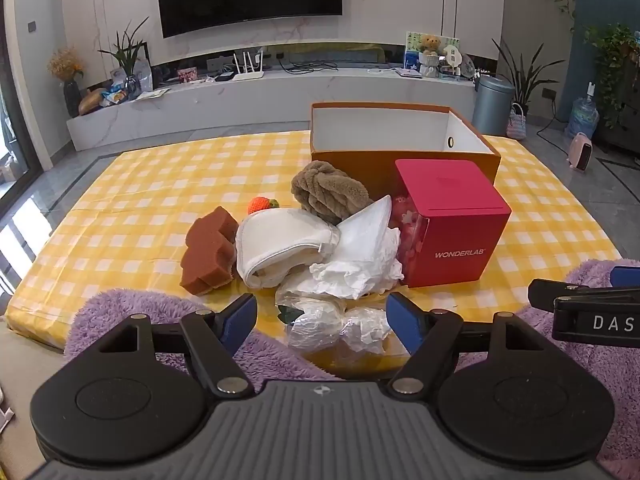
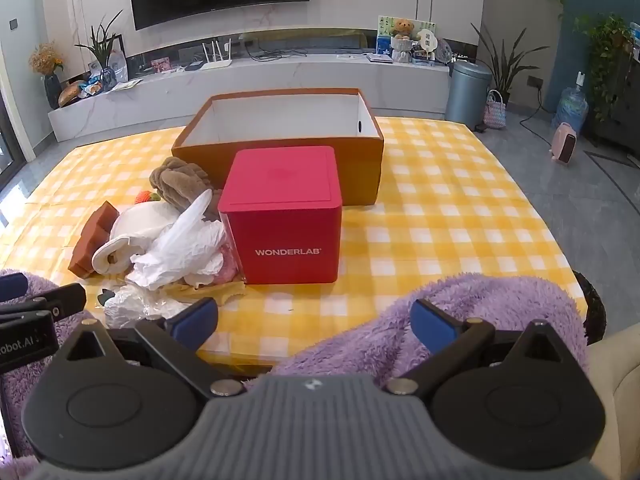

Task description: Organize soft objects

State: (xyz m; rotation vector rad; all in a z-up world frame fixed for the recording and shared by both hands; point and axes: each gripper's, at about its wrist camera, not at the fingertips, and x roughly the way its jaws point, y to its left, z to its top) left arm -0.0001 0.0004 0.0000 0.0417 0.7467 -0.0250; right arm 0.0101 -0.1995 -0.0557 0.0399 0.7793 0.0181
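Nearest the lens in both wrist views, fluffy lilac fabric [image 2: 460,320] fills the bottom of the frame, with the black gripper bodies over it. Both tools look to be at the very start of the job: nothing has gone into the open orange cardboard box with the white inside [image 1: 400,152], which stands at upper centre of the left wrist view on the yellow-and-white checked tablecloth [image 1: 160,184], and it appears empty as far as its visible part shows. The soft things lie heaped at mid-frame, in front of the box and against the left side of a red cube-shaped carton printed WONDERLAB [image 1: 452,220]: a brown notched sponge block [image 1: 208,252], a white padded fabric piece [image 1: 280,244], a brown plush knotted headband [image 1: 328,192], crumpled white tissue [image 1: 360,264], clear crinkled plastic wrap [image 1: 336,324] at the table's near edge, and a small orange strawberry-like toy [image 1: 262,204] behind the pile. The left gripper [image 1: 322,316] has its blue pads spread as wide as they go, gripping nothing, with the plastic wrap lying beyond and between them, seemingly untouched. The right gripper [image 2: 314,318] is likewise fully released and empty, hovering low centre over the tablecloth edge. My guess for the next move: lower one tool onto a pile item and pinch it gently for transfer to the box.
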